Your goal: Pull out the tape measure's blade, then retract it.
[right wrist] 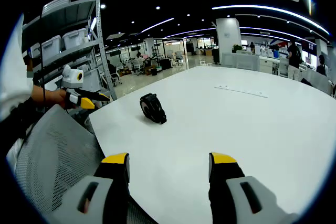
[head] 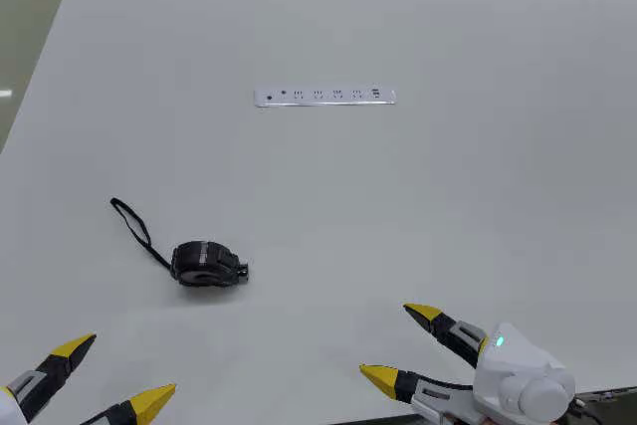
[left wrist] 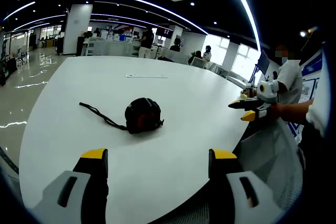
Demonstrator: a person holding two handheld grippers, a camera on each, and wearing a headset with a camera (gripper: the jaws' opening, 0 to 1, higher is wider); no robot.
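A black tape measure (head: 207,264) lies on the white table (head: 418,196), its black wrist strap (head: 136,229) trailing up and to the left. No blade is out of the case. My left gripper (head: 111,375) is open at the near left edge, a short way in front of the tape measure (left wrist: 143,115). My right gripper (head: 402,344) is open at the near right edge, well to the right of the tape measure (right wrist: 152,108). Both grippers have yellow-tipped fingers and hold nothing.
A white power strip (head: 324,97) lies flat further back, in the middle of the table. In the right gripper view a grey mesh chair back (right wrist: 50,156) stands by the table's edge, with shelving (right wrist: 68,40) behind.
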